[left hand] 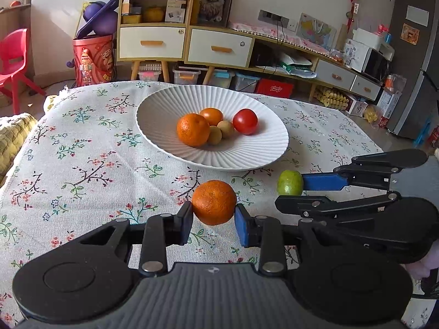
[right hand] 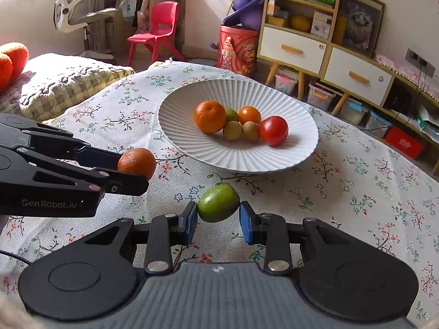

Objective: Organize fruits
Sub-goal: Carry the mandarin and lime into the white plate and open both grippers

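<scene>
Clamped between the left claw's [left hand: 213,213] blue pads, an orange mandarin [left hand: 214,202] hangs above the tabletop [left hand: 82,164]. Beside it, the right claw [right hand: 218,216] pinches a green fruit [right hand: 218,203] likewise. Straight ahead of both claws sits the white plate [right hand: 301,148] of fruit, marginally nearer the right one, I judge.

A lived-in home: floral tablecloth [left hand: 82,164] over the surface, wooden shelving with drawers [left hand: 153,19], red plastic chair [right hand: 156,30], fridge [left hand: 414,63], microwave [left hand: 370,57], framed cat picture [left hand: 214,2]
</scene>
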The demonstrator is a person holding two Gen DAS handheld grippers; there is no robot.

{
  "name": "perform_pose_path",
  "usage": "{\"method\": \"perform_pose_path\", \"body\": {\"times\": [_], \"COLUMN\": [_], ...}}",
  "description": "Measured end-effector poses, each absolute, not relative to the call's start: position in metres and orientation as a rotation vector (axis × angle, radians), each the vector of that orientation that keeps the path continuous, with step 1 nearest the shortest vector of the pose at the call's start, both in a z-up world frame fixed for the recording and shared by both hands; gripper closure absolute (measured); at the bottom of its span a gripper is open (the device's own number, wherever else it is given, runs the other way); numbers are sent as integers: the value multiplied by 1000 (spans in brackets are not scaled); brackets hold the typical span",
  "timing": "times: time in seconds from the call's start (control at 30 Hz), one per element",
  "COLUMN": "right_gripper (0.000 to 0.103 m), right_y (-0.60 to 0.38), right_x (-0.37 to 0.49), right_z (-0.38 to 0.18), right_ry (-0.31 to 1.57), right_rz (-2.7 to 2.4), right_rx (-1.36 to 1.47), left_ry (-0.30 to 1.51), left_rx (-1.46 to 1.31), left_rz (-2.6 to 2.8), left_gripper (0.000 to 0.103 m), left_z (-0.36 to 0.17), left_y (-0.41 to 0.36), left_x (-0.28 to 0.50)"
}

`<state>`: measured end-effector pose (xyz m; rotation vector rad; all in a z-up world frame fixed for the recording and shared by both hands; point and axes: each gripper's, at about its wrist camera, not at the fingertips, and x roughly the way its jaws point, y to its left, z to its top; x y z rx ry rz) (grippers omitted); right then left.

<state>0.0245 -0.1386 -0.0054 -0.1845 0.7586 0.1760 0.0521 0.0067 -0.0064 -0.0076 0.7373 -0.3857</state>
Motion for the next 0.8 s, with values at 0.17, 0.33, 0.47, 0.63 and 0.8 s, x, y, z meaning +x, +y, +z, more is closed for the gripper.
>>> {"method": "perform_pose_path", "body": {"times": [0.17, 0.33, 0.47, 0.63, 0.8], "right_gripper": [73, 73, 73, 73, 73], "right_y": [-142, -146, -151, -157, -162], "right_x": [28, 31, 34, 39, 44], "right_z": [-4, 0, 4, 6, 14], "right_ry": [754, 742, 729, 724, 696], "right_rz": [170, 149, 141, 127, 134], "right_rx": [-175, -163, -155, -161, -153], "left_ry": [727, 712, 711, 702, 699], "left_rx": [-19, -25, -37, -18, -6], "left_rz": [-390, -389, -394, -404, -399], "left_gripper": [86, 86, 86, 86, 86], "left_z": [-3, 2, 5, 12, 10], "left_y": [6, 5, 2, -5, -12], "left_x": [56, 59, 64, 68, 78]}}
